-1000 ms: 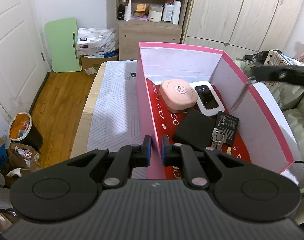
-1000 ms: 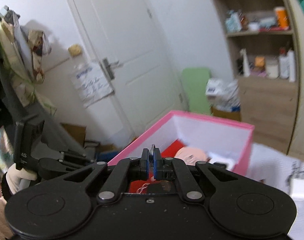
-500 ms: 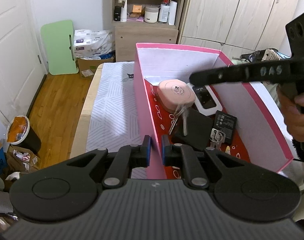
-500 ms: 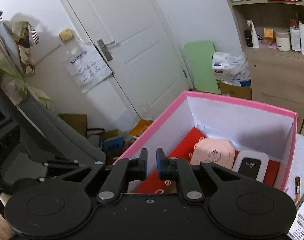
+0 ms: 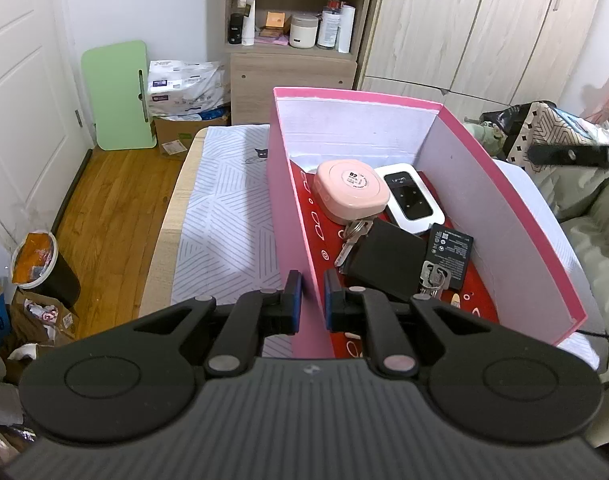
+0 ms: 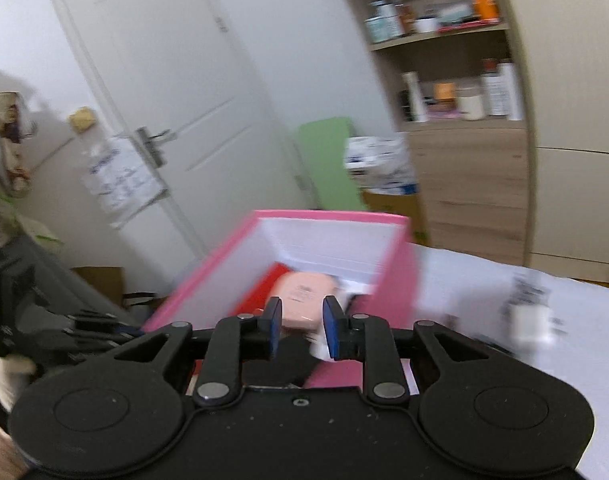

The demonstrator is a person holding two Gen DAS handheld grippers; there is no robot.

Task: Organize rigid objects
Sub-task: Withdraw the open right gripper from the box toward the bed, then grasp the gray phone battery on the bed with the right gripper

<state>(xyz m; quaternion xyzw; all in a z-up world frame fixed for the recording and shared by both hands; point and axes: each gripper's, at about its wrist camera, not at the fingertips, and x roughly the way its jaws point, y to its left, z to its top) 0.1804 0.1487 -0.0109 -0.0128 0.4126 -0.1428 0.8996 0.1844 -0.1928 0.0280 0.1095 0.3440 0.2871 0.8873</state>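
Note:
A pink open box (image 5: 504, 208) stands on the bed. In it lie a pink rounded case (image 5: 350, 192), a white pocket router (image 5: 410, 198), a black wallet (image 5: 388, 262), a black battery (image 5: 448, 250), a bunch of keys (image 5: 352, 238) and a small metal clip (image 5: 432, 278). My left gripper (image 5: 311, 300) is shut on the box's left wall near the front corner. My right gripper (image 6: 302, 314) hovers over the box's (image 6: 332, 216) right side, its jaws opening with nothing between them. The right wrist view is blurred.
The striped sheet (image 5: 224, 220) lies to the left of the box. A white charger-like block (image 6: 532, 320) and small blurred items lie on the bed to the box's right. Bedding and bags (image 5: 544, 128) are piled at the right. A shelf unit (image 5: 292, 60), wardrobe and door line the walls.
The right gripper held the keys a second ago. It let go of them over the box, where they now lie beside the wallet. It then pulled back to the right with its jaws parting.

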